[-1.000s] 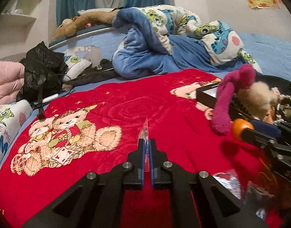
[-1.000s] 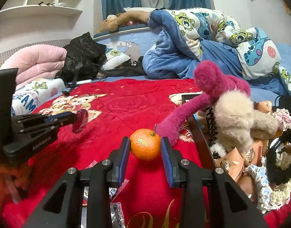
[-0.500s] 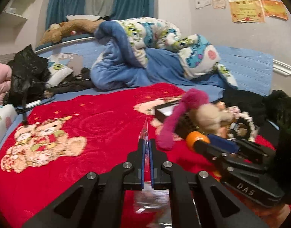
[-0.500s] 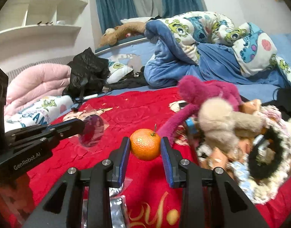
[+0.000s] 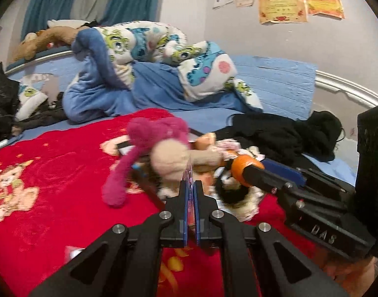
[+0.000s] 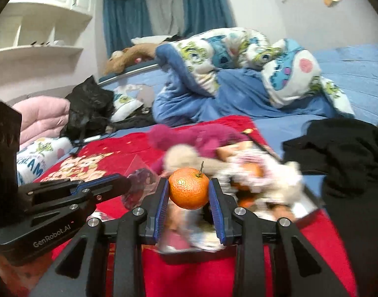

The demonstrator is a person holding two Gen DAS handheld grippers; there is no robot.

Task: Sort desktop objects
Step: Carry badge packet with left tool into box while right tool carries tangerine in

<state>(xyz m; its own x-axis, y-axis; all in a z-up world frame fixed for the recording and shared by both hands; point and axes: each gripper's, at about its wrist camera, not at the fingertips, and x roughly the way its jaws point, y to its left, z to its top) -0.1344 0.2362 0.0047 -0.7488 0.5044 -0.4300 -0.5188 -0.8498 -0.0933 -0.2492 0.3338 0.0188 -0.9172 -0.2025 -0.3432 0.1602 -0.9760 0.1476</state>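
My left gripper [image 5: 190,185] is shut on a thin clear plastic card sleeve [image 5: 189,173], held edge-on above the red blanket; the sleeve [image 6: 140,183] shows flat in the right wrist view, held by the left gripper [image 6: 125,185]. My right gripper [image 6: 189,190] is shut on an orange tangerine [image 6: 189,188], held above a dark tray [image 6: 310,212] piled with toys and snack packs. From the left wrist view the tangerine [image 5: 239,167] and right gripper [image 5: 248,167] hover over the same tray. A pink and beige plush toy [image 5: 149,148] lies across the tray.
The red bear-print blanket [image 5: 53,185] covers the bed. A crumpled blue monster-print quilt [image 5: 144,69] lies behind it. Black clothes [image 5: 287,133] lie right of the tray. A black bag [image 6: 90,109] and pink bedding [image 6: 43,116] sit at the left.
Both grippers swung right toward the tray, keeping their loads. The tangerine now hangs over the tray's pile, and the card sleeve is near the plush toy.
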